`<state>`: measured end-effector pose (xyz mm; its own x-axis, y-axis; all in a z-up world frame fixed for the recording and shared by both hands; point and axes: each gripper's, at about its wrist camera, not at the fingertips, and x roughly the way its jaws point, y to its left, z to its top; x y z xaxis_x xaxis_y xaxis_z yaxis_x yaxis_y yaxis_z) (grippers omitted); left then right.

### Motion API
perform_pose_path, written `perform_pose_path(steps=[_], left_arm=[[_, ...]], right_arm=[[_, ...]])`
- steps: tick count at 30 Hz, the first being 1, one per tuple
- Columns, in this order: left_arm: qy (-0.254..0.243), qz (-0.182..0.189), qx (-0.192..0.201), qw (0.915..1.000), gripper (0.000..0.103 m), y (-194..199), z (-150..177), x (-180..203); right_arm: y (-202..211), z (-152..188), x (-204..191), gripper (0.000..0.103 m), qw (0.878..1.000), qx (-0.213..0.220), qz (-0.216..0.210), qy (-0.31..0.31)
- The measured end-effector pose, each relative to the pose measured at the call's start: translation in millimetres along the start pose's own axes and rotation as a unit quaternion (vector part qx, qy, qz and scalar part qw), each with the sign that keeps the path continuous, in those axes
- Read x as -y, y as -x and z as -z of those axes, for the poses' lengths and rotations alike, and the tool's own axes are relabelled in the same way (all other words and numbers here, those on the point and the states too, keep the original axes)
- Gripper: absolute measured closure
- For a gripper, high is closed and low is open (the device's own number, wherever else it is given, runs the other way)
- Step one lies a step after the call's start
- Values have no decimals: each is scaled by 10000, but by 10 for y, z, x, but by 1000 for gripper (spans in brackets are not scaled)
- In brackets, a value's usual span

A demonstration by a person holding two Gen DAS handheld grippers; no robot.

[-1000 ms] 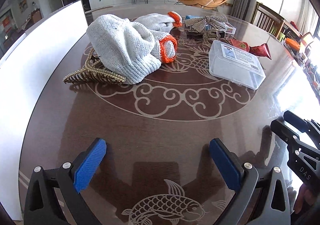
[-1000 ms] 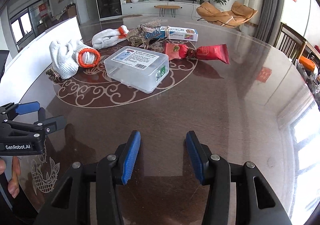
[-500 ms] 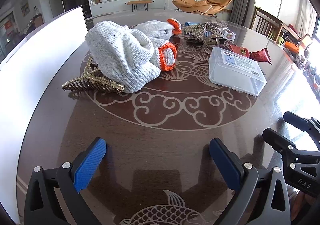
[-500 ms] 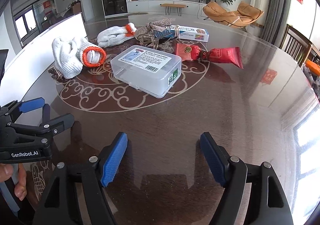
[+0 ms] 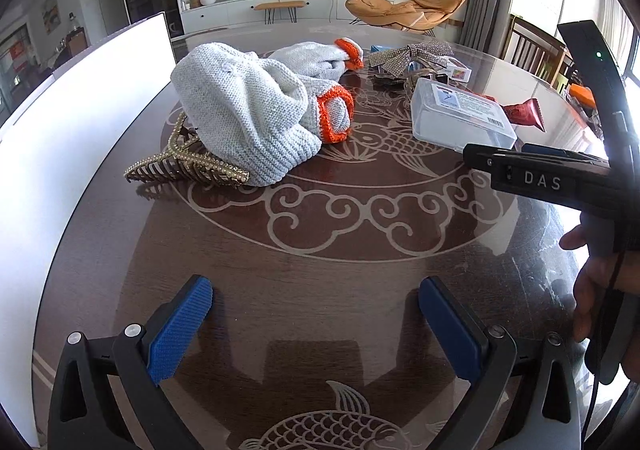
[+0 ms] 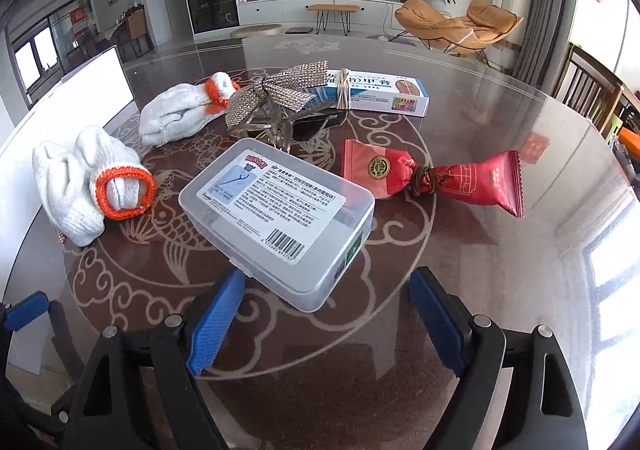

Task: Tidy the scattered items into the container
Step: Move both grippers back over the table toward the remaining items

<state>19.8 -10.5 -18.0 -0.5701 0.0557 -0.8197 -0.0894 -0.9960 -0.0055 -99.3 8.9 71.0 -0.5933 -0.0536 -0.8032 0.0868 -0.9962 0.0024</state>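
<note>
A clear plastic box (image 6: 280,222) with a printed label lies on the dark round table, just ahead of my open right gripper (image 6: 324,314); its near corner sits between the blue pads. It also shows in the left wrist view (image 5: 460,118). My left gripper (image 5: 316,326) is open and empty above bare table. A white glove with an orange cuff (image 5: 256,122) lies over a gold hair claw (image 5: 188,166). A second glove (image 6: 180,114), a sparkly bow clip (image 6: 276,94), a blue-white carton (image 6: 384,94) and red snack packets (image 6: 432,178) lie further back.
A white container wall (image 5: 80,122) stands along the table's left side. The right gripper's body (image 5: 560,178) crosses the right of the left wrist view. Chairs and a window stand at the right beyond the table edge.
My right gripper has opened wide and moved forward up to the clear box. The left gripper has stayed open and shifted slightly forward.
</note>
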Motion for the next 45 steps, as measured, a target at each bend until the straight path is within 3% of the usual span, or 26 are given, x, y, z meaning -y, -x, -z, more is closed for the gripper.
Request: perform_pose_path(steps=[6, 9, 12, 20, 26, 29, 32, 34, 36, 38, 39, 40, 41, 43, 45], left_arm=[[-18, 221, 27, 9998, 0, 24, 6, -65], [337, 491, 165, 9981, 0, 105, 74, -234], [595, 341, 208, 9974, 0, 148, 133, -386], [570, -439, -23, 9974, 0, 77, 133, -376], [537, -416, -36, 9977, 0, -19, -22, -468], [578, -319, 356, 9972, 0, 61, -114, -620], [249, -381, 678, 9967, 0, 79, -291, -668], [-30, -368, 607, 9975, 0, -19, -411, -649], [-243, 17, 510, 9984, 0, -115, -503, -609], [-450, 1019, 393, 9930, 0, -119, -516, -504], [-598, 1527, 362, 9858, 0, -76, -499, -441], [-740, 2177, 303, 9727, 0, -25, -485, -366], [-831, 2586, 286, 9620, 0, 48, -452, -335], [-867, 2803, 396, 9552, 0, 212, -385, -347], [-677, 2620, 476, 9615, 0, 298, -359, -488]], right_arm=[[11, 13, 45, 17, 9998, 28, 120, -169], [3, 13, 46, 17, 9998, 31, 152, -156], [4, 15, 39, 17, 9997, 33, 170, -147], [1, 24, 34, 17, 9997, 34, 171, -151], [52, 86, 34, 17, 9998, 36, 115, -131], [80, 126, 42, 17, 9999, 38, 85, -118], [77, 129, 34, 17, 9999, 37, 105, -107], [74, 131, 33, 17, 9999, 38, 104, -108], [73, 134, 34, 17, 9999, 38, 104, -108], [72, 135, 31, 17, 9999, 39, 103, -111], [72, 137, 34, 17, 9999, 39, 100, -113], [72, 137, 33, 17, 9999, 41, 92, -118], [71, 133, 50, 17, 9999, 55, 52, -148], [99, 147, 124, 17, 9993, 129, -181, -307], [151, 210, 185, 19, 9993, 142, -258, -251]])
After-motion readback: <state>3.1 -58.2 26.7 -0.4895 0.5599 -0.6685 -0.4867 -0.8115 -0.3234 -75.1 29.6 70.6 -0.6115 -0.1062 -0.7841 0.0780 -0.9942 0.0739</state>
